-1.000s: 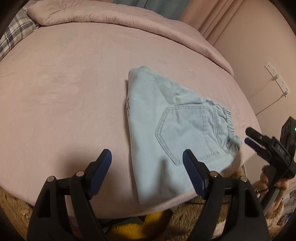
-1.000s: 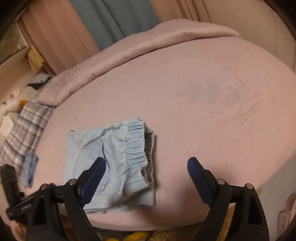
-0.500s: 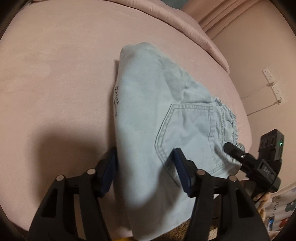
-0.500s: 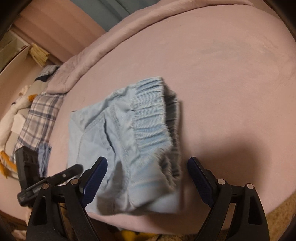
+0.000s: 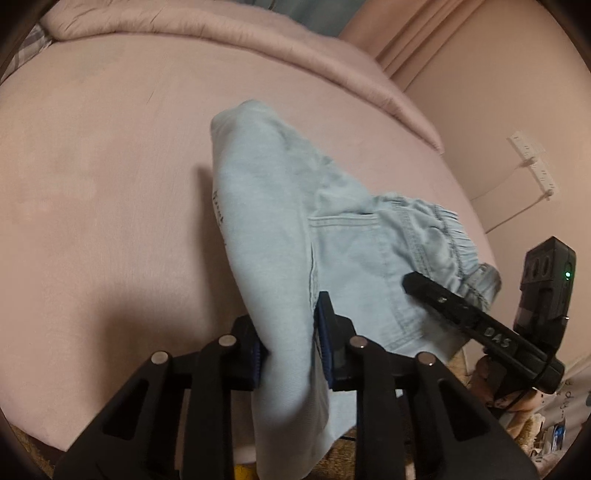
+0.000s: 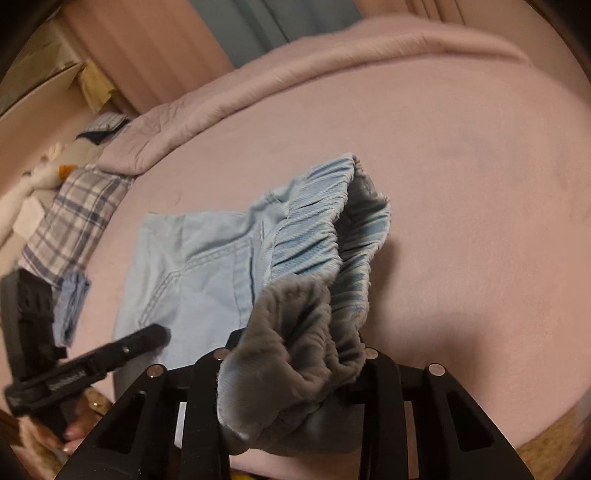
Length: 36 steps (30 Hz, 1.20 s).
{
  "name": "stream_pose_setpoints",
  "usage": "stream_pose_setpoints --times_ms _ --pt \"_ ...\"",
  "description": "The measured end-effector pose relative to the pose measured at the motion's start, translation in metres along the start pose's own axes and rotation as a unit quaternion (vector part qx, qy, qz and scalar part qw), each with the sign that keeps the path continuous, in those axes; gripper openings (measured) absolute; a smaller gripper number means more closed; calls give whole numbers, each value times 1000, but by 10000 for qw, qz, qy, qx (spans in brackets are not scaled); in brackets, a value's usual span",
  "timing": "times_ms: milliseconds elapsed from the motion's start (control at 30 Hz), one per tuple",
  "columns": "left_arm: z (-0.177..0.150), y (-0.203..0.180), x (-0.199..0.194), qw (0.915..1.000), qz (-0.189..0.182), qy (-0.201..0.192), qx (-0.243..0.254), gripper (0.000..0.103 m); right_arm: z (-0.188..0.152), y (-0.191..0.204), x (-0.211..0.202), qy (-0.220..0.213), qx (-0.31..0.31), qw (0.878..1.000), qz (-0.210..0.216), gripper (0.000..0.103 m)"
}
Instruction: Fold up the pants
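Note:
The folded light-blue denim pants (image 5: 332,221) lie on the pink bed near its front edge. My left gripper (image 5: 291,350) is shut on the folded left edge of the pants, which bunches up between the blue pads. My right gripper (image 6: 295,365) is shut on the elastic waistband (image 6: 325,243), whose gathered cloth hides the fingertips. Each gripper shows in the other's view: the right one (image 5: 417,284) at the waistband, the left one (image 6: 155,332) over the denim. The pants (image 6: 199,269) are lifted at both gripped ends.
The pink bed sheet (image 5: 110,166) spreads far beyond the pants. A rolled pink duvet (image 5: 221,33) lies along the back. A plaid cloth (image 6: 74,221) lies at the bed's left side. A wall (image 5: 498,110) with a power strip (image 5: 532,162) stands to the right.
Both grippers moved in from the bed's edge and closed on the pants: the left on the folded edge, the right on the waistband. The gripped ends have risen off the sheet.

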<state>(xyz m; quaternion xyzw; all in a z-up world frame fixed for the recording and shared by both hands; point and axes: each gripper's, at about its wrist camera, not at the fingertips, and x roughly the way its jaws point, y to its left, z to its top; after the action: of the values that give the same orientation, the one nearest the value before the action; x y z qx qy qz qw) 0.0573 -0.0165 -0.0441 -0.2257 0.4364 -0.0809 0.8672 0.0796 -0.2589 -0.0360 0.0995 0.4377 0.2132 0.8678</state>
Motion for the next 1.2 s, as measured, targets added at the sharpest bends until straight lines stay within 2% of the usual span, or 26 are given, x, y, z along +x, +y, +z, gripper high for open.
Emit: stream_pose_setpoints --times_ms 100,233,433,667,833,933,1000,1200 --pt "6 -6 -19 9994 18 -301 155 24 11 12 -13 -250 -267 9993 -63 32" --pt "20 -5 -35 9982 -22 -579 121 24 32 25 -26 -552 -522 9971 -40 32" --pt "49 -4 -30 9955 292 -887 165 24 62 40 -20 -754 -855 9935 -72 32" --pt "73 17 1 9942 725 -793 76 24 85 48 21 -557 -945 9939 -118 32" --pt "72 38 38 9945 964 -402 -112 24 95 42 66 -128 -654 9978 -65 32" --pt "67 46 53 9927 1180 -232 -134 26 89 38 91 201 -602 9978 -178 32" --pt "64 48 57 9919 1247 -226 -95 29 83 34 98 267 -570 9976 -296 34" --pt "63 52 59 9907 1333 -234 -141 37 76 25 99 357 -305 9985 -266 40"
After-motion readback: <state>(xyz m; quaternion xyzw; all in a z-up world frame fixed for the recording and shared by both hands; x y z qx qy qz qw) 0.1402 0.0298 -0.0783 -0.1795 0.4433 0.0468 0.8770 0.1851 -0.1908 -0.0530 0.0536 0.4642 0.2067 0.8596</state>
